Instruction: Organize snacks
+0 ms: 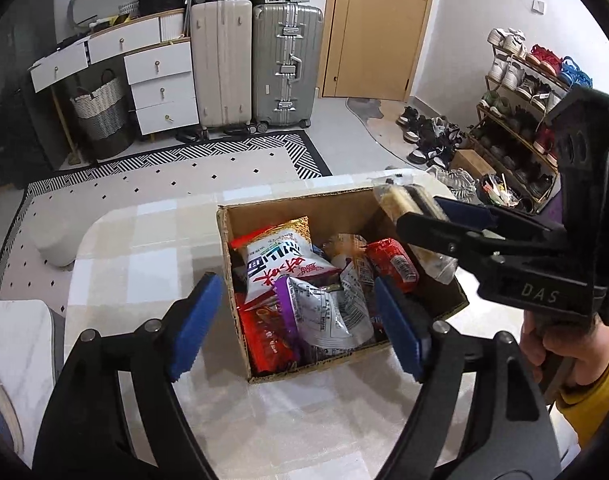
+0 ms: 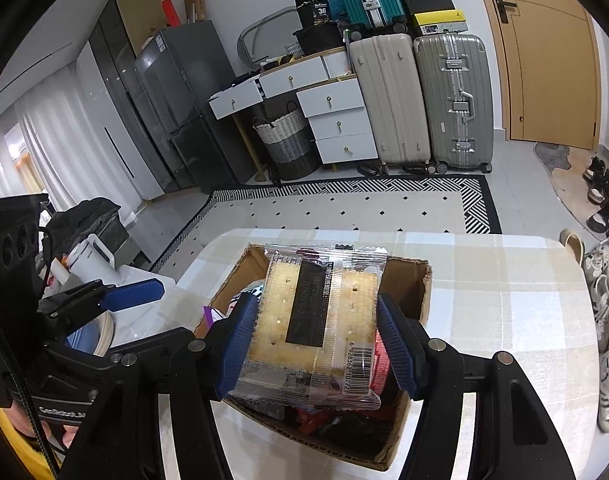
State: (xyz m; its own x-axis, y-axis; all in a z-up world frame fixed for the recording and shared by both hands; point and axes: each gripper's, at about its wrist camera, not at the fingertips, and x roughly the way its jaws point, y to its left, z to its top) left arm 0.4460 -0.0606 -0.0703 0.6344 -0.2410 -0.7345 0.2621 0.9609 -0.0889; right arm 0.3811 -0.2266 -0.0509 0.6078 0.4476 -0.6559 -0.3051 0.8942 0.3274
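Crackers point(image 2: 316, 320) hung clamped in the right gripper point(image 2: 318, 344) directly above the box point(image 2: 416, 280) (long axis across its far edge), while the left gripper point(image 1: 296, 316) gaped empty nearby.

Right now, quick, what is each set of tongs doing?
Left tongs: open, holding nothing, above the cardboard box.
Right tongs: closed on the clear cracker packet, over the box.

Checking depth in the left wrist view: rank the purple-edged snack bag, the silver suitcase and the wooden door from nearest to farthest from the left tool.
1. Purple-edged snack bag: in the cardboard box, between the left tool fingers.
2. Silver suitcase: across the rug, against the wall.
3. Wooden door: behind and right of it.
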